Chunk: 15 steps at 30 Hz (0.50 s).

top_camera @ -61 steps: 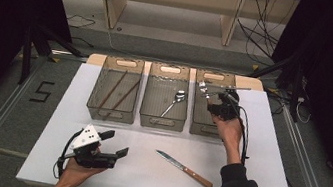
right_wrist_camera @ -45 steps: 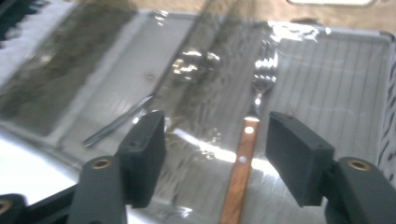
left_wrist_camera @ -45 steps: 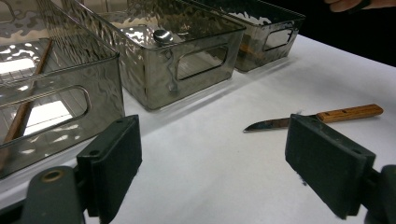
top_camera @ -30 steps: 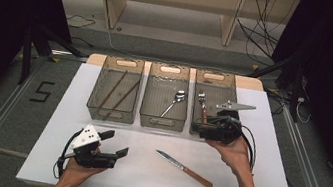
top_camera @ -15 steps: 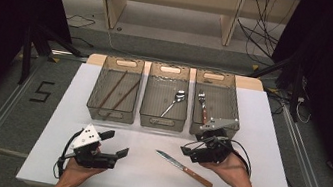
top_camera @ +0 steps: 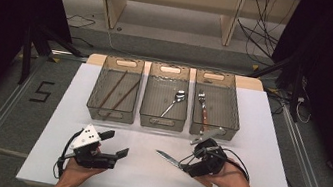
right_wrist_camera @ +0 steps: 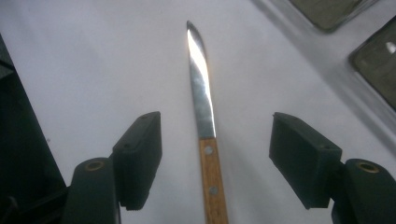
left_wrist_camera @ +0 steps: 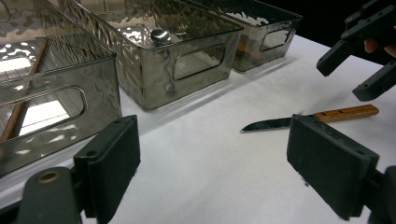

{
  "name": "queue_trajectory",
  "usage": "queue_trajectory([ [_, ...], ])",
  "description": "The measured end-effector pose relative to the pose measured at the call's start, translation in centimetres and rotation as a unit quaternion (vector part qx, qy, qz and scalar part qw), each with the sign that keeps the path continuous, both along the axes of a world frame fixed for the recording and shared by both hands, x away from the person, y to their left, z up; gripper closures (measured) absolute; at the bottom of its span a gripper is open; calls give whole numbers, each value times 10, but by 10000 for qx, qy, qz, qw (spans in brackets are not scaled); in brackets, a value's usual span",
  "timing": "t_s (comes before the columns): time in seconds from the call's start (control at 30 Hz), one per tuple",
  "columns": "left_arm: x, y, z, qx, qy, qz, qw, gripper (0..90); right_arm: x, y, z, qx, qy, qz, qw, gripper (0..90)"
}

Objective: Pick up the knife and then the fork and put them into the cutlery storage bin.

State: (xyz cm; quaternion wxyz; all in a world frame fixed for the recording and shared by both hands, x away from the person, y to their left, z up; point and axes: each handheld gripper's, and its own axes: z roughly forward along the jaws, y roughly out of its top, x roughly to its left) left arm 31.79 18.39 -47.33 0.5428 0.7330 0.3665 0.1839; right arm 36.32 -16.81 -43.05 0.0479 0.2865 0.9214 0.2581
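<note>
The right gripper [top_camera: 188,164] is coming down over the knife [right_wrist_camera: 205,121], and this looks like the reach just ahead of a pick-up. Its jaws are standing well apart, one either side of the wooden handle, and they have just been closing a little; neither pad is touching the handle, so it has hold of nothing. The knife is lying flat on the white table [top_camera: 150,182], handle between those jaws and blade pointing straight ahead of them, away from the hand.

The left gripper [top_camera: 110,145] is waiting low over the table off to the other side, jaws wide apart and holding nothing, with the knife well ahead of it.

To my eye the next move is asking for a bit more descent so the pads are bracketing the handle squarely, then a firm squeeze; a thin handle lying flat could slip or pivot if caught off-centre.

Beyond both grippers three clear bins are sitting in a row on the table: the left bin [top_camera: 114,94] with chopsticks, the middle bin [top_camera: 162,119] with a spoon [top_camera: 175,100], the right bin [top_camera: 230,114] with a fork [top_camera: 202,107]. Past the table, a pale shelf frame and loose cables are showing on the grey floor, with dark curtains at both sides.
</note>
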Motion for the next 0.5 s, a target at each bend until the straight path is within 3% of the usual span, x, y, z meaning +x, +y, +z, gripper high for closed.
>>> queue_trajectory([
  [0.3, -1, 0, 0, -17, -15, -17, 10000, 170, -2, 7, -15, -571, 198, 231, 9979, 467],
  [0.5, -1, -1, 0, -12, -12, -15, 10000, 170, -1, 10, -22, -818, 298, 222, 9960, 526],
])
